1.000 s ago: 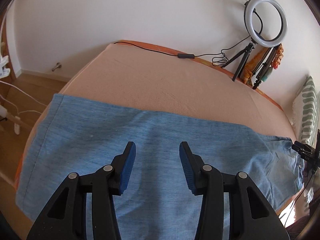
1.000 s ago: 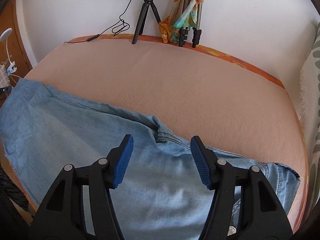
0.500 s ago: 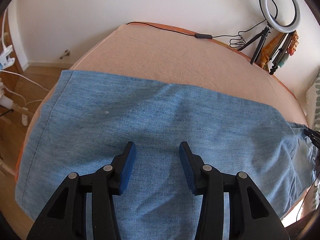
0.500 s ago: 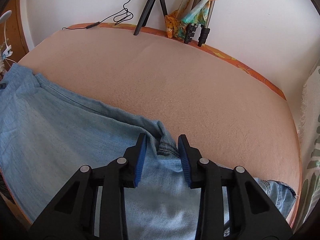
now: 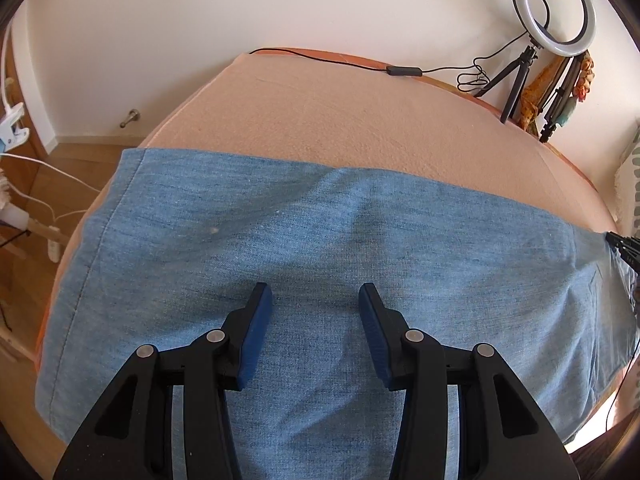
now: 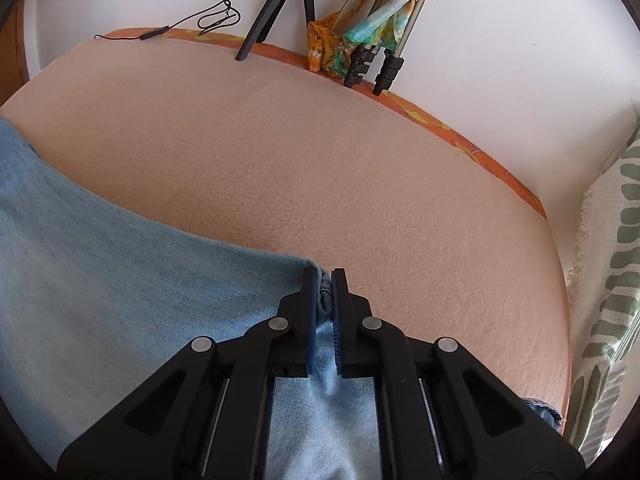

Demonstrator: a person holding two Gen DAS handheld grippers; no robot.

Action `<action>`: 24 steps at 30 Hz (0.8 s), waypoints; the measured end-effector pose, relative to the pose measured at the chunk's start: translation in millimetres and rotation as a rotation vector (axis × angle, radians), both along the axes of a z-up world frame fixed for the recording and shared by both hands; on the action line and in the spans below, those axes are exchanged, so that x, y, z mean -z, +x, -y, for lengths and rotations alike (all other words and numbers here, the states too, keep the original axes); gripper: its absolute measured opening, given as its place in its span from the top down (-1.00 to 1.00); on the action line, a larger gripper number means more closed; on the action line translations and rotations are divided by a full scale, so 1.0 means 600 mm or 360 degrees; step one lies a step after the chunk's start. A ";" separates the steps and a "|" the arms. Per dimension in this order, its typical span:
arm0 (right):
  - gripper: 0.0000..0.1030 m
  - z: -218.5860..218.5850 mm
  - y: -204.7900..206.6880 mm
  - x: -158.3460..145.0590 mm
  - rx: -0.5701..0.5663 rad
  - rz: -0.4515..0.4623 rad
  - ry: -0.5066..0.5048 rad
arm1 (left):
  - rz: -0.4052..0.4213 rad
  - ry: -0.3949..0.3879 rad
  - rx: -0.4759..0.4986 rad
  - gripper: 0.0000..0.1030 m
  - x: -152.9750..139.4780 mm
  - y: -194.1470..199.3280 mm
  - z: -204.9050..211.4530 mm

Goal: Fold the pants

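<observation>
Light blue denim pants (image 5: 304,232) lie spread across a peach-covered bed (image 5: 360,120), leg hem at the left. My left gripper (image 5: 316,304) is open and empty, hovering just above the middle of the leg. In the right wrist view the pants (image 6: 120,272) reach in from the left. My right gripper (image 6: 324,280) is shut on the pants' far edge near the waistband, with bunched denim between its blue pads. The right gripper's tip also shows at the right edge of the left wrist view (image 5: 624,240).
A ring light on a tripod (image 5: 556,8) and its cable (image 5: 400,70) stand at the bed's far edge by the wall, beside a tripod wrapped in colourful cloth (image 6: 372,32). A green-patterned pillow (image 6: 612,280) lies at the right. Wooden floor and white cables (image 5: 36,168) are at the left.
My right gripper has moved forward and closed on the pants' far edge. My left gripper has moved over the leg toward the far edge and stays open.
</observation>
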State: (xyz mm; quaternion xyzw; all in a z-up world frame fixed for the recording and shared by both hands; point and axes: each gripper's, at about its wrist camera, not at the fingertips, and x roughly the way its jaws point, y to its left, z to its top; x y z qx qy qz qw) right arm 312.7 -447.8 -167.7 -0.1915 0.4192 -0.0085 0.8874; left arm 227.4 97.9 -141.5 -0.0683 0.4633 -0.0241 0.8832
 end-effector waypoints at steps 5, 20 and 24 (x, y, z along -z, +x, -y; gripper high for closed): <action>0.89 -0.007 0.011 0.013 0.0007 -0.0011 -0.0054 | -0.0003 -0.0002 -0.0040 0.15 0.001 0.000 -0.007; 0.05 -0.011 -0.039 -0.011 0.0096 0.0082 0.0117 | 0.0097 -0.0161 -0.0236 0.10 -0.053 -0.057 -0.072; 0.03 -0.031 -0.066 -0.022 0.0057 0.0121 0.0175 | 0.0139 -0.0190 -0.0321 0.05 -0.070 -0.089 -0.110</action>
